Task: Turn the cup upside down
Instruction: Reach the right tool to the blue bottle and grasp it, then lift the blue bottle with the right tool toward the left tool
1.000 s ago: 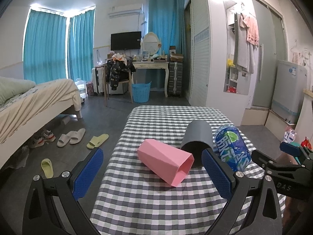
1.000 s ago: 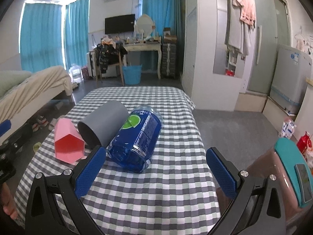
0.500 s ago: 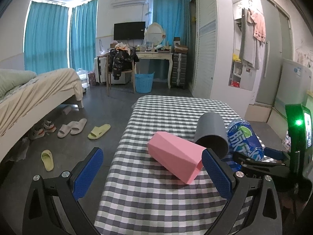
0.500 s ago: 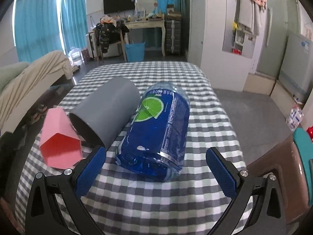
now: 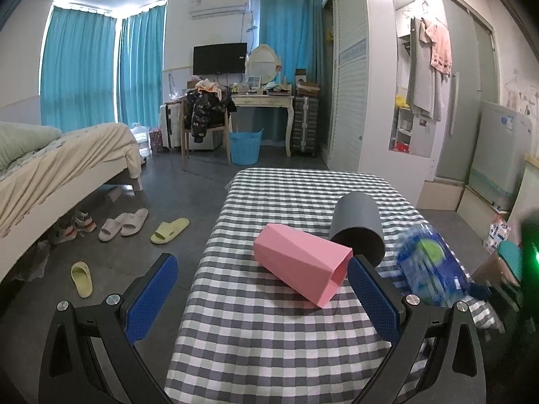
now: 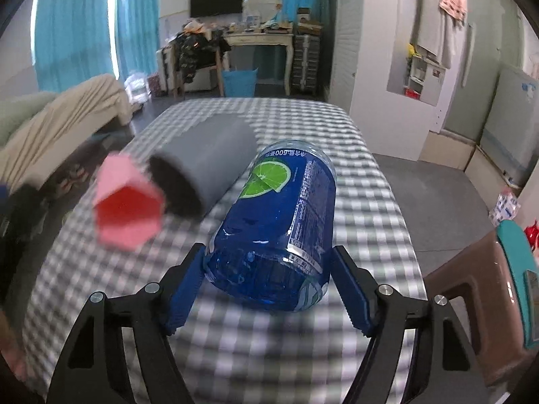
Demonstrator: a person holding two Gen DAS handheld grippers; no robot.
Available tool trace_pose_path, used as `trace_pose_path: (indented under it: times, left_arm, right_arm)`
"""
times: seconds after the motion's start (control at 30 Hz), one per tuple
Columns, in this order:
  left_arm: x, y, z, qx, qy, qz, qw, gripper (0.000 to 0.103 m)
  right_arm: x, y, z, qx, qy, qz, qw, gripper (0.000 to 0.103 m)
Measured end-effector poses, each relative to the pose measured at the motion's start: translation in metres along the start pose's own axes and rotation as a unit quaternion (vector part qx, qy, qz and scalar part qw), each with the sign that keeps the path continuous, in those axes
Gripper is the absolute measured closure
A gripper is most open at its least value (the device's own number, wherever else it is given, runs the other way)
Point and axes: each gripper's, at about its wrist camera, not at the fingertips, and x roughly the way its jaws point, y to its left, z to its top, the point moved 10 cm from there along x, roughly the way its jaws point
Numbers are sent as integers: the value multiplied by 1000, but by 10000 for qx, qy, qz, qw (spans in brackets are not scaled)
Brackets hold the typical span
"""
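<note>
A pink faceted cup (image 5: 303,262) lies on its side on the checked table (image 5: 269,336), mouth toward me; it also shows in the right wrist view (image 6: 126,210). A grey cup (image 5: 358,232) lies on its side beside it, and shows in the right wrist view (image 6: 205,168). A blue bottle-shaped cup (image 6: 279,222) lies on its side; it is blurred in the left wrist view (image 5: 431,269). My right gripper (image 6: 269,282) has its blue pads against both sides of the blue cup's near end. My left gripper (image 5: 262,299) is open and empty, just short of the pink cup.
The table's left edge drops to the floor with slippers (image 5: 124,224). A bed (image 5: 60,161) stands at left. A brown stool (image 6: 478,303) with a teal device stands right of the table. A wardrobe (image 5: 353,101) and desk (image 5: 266,101) are behind.
My right gripper has moved forward and narrowed around the blue cup's near end. The left gripper has shifted slightly; the pink cup sits more to its right.
</note>
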Motion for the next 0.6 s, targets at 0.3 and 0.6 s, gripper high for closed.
trace_pose_path:
  times: [0.3,0.6]
  left_arm:
    - [-22,3,-30,45,224,-65,9997,0]
    - [-53,14,-45,-84,375,157,9991,0]
  right_arm:
    - [-61,45,-59,-439,105,344,9984,29]
    - [-77,44,-58,-359,128,344,9987,12]
